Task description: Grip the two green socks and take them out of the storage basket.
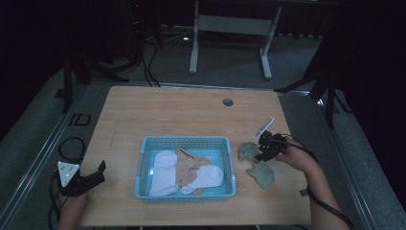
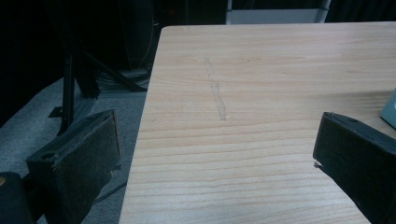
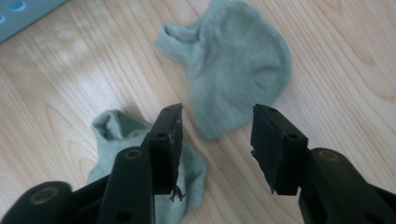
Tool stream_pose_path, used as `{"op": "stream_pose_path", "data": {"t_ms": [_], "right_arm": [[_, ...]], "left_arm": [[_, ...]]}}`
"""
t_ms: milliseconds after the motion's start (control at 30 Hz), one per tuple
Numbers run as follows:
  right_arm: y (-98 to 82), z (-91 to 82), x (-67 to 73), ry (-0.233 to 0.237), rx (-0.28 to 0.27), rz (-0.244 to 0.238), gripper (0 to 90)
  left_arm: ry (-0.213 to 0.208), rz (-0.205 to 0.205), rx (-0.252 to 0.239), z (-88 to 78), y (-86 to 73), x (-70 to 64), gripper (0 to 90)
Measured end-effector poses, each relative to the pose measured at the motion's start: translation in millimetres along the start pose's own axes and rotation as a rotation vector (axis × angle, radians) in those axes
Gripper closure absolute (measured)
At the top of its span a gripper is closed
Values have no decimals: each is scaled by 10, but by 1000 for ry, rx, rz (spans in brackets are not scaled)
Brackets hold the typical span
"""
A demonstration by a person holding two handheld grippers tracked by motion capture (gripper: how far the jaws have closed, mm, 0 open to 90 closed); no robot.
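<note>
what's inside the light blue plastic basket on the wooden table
The light blue plastic basket holds two white socks with a crumpled beige sock lying between and partly over them. Whatever lies beneath the socks is covered.

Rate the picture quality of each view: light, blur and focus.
High view: dim, room behind nearly black; the table and blue basket still read, soft in detail. Left gripper view: wood grain sharp, near pads slightly soft, floor dark. Right gripper view: brightest; far green sock a little blurred, near green sock partly behind the right tool.
</note>
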State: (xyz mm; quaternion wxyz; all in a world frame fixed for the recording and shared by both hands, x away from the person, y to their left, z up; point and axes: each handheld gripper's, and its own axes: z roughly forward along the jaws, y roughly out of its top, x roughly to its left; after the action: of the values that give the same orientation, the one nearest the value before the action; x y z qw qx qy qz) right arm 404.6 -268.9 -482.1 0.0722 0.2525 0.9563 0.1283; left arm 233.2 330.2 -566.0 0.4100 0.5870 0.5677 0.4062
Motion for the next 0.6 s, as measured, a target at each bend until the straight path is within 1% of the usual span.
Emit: {"op": "stream_pose_path", "data": {"t_ms": [100,133,167,200,233,300,333,433,567,600], "right_arm": [[-92,-17,-41,-13,-14,33,511],[-121,-22,-56,-16,-24,53,500],[-121,-22,-56,-16,-24,53,500],[-193,-33,-97,-27,-48,85,474],[-222,-36,-111,-30,-57,96,466],[-267,-35,-127,-33,-66,111,444],[-305,-30,-132,-43,-72,116,443],[-376,-15,-156,-42,-81,139,410],[-489,-17,-181,-47,-115,190,367],[-529,-19,-191,-52,-131,203,341]], "left_arm": [[2,1,0,0,0,-2,3],[1,0,0,1,0,-2,3],[1,0,0,1,0,-2,3],[2,0,0,1,0,-2,4],[1,1,-1,0,0,-2,3],[2,2,-1,-1,-1,-2,3],[2,1,0,0,0,-2,4],[2,0,-1,0,0,-2,4],[2,0,-1,0,0,-1,4],[3,0,-1,0,0,-2,3]]}}
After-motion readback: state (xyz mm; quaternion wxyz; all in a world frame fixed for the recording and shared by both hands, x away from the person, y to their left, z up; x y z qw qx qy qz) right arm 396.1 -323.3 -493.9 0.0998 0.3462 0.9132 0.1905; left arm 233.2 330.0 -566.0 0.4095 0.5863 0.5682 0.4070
